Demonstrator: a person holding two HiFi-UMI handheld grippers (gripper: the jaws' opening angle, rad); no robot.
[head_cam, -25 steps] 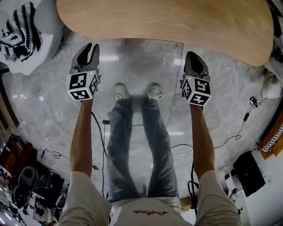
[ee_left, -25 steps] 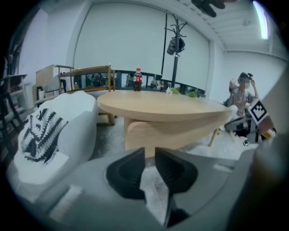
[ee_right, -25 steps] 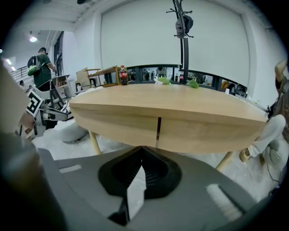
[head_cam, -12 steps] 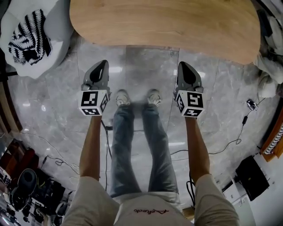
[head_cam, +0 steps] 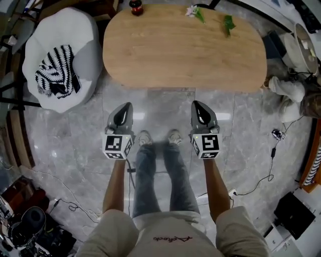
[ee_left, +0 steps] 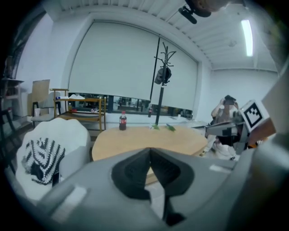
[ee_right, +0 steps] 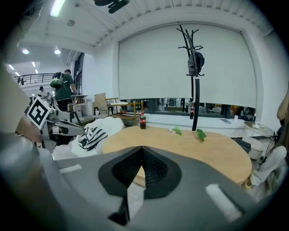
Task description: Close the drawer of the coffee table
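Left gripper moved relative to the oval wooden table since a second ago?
Yes. The left gripper has pulled back from the oval wooden table's near edge; the gap between them is wider.

Bottle (head_cam: 136, 7) at far edge of coffee table (head_cam: 185, 50), cushioned chair (head_cam: 83, 42) to its left

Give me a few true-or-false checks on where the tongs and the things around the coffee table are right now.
1. The left tongs and the right tongs are both shut and empty. True.
2. The left tongs touch the coffee table. False: they are short of its near edge, over the floor.
3. A bottle stands at the table's far edge. True.
4. The striped cloth lies on the table. False: it lies on the white seat left of the table.
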